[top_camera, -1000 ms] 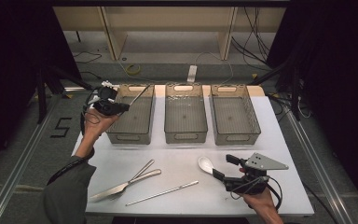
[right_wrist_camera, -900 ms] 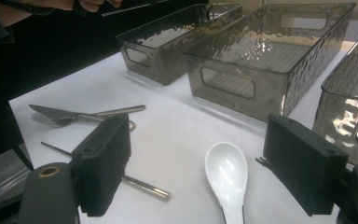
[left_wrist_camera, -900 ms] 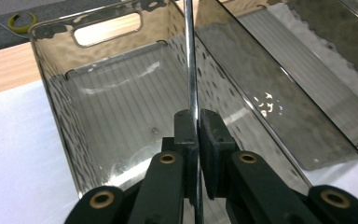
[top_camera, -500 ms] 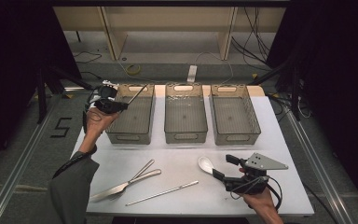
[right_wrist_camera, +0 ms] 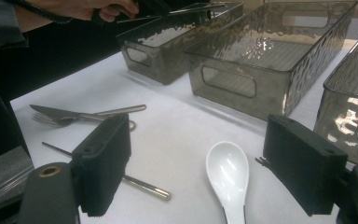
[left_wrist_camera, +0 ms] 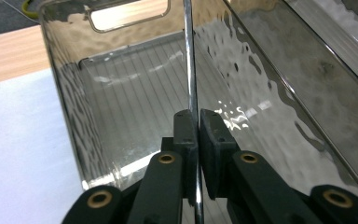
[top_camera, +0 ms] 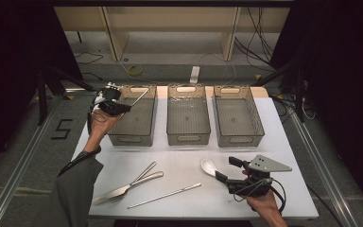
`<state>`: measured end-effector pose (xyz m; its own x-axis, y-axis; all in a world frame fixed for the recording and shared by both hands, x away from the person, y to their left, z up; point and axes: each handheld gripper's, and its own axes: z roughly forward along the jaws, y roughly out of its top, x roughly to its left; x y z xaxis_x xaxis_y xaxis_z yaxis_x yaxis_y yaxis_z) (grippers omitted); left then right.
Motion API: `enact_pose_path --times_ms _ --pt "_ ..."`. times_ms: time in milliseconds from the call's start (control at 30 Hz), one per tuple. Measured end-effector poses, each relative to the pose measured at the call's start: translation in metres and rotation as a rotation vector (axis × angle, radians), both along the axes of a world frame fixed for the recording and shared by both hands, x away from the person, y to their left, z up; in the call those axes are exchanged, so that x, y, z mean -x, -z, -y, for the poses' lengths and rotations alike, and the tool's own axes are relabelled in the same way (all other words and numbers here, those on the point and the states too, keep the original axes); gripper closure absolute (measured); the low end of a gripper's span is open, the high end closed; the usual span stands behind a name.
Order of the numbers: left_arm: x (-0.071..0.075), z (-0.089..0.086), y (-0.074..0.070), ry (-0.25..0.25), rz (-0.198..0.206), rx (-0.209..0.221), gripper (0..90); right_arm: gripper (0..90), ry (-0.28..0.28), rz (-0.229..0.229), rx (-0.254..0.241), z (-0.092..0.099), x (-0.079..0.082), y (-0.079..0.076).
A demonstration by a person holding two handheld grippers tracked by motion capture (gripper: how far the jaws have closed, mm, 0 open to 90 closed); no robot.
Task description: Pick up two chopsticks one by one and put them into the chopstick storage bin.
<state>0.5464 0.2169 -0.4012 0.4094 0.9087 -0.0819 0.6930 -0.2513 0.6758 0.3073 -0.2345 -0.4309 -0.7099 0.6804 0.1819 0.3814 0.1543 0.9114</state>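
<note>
My left gripper [top_camera: 119, 108] is shut on a thin metal chopstick [top_camera: 139, 98], held above the near-left corner of the left bin [top_camera: 134, 138]. In the left gripper view the chopstick [left_wrist_camera: 189, 56] runs up from between the pressed pads [left_wrist_camera: 186, 128], over the bin's ribbed floor [left_wrist_camera: 135, 98]. My right gripper [top_camera: 226, 169] rests low at the table's front right, open. Its jaws stand wide on either side of a white spoon [top_camera: 209, 166]. In the right gripper view the spoon [right_wrist_camera: 227, 173] lies bowl up between the pads [right_wrist_camera: 105, 161], which do not touch it.
Three smoky plastic bins stand in a row; the middle bin [top_camera: 188, 137] and right bin [top_camera: 238, 137] hold nothing. A knife [top_camera: 123, 190], a fork [top_camera: 144, 171] and a second chopstick [top_camera: 165, 195] lie at the white table's [top_camera: 283, 189] front left.
The left hand has sunk a little with the chopstick toward the left bin. The right gripper has kept still around the spoon.
</note>
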Motion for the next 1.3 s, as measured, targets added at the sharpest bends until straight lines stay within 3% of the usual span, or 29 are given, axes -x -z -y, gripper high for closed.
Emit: enact_pose_path --times_ms 33,133,233,367,467,600,667,767,900,1067,1300 --pt "-0.001 0.001 0.001 -0.007 0.001 -0.011 83.5 24.1 0.0 0.001 0.0 0.0 0.0 0.0" --pt "-0.002 0.002 0.001 -0.024 0.001 0.027 64.3 24.2 -0.001 0.003 -0.001 0.0 0.0 0.0" --pt "0.003 0.005 -0.003 0.011 -0.001 0.041 54.2 24.2 -0.001 0.001 -0.002 0.001 0.0 0.0" --pt "0.015 0.007 -0.009 0.069 -0.003 0.125 40.2 24.2 -0.002 0.002 -0.002 0.001 0.0 0.0" --pt "0.03 0.009 -0.013 0.104 -0.027 0.15 31.3 24.2 -0.002 0.004 -0.001 0.001 0.0 -0.001" --pt "0.058 0.016 -0.019 0.159 -0.024 0.141 22.7 24.2 -0.003 0.002 -0.002 0.001 0.0 0.0" --pt "0.073 0.02 -0.021 0.186 -0.007 0.138 21.1 24.2 -0.003 0.002 0.0 0.001 0.0 0.0" --pt "0.086 0.027 -0.024 0.225 -0.015 0.122 19.5 24.2 -0.006 0.003 0.0 0.0 0.001 -0.001" --pt "0.097 0.031 -0.026 0.238 0.003 0.113 19.5 24.1 -0.01 0.008 0.009 -0.002 0.002 -0.001" --pt "0.109 0.039 -0.021 0.279 -0.026 0.087 19.0 24.1 -0.008 0.009 0.01 -0.001 0.002 -0.001" --pt "0.128 0.059 -0.014 0.364 -0.058 -0.008 17.9 24.1 -0.01 0.007 0.01 -0.001 0.003 -0.001"
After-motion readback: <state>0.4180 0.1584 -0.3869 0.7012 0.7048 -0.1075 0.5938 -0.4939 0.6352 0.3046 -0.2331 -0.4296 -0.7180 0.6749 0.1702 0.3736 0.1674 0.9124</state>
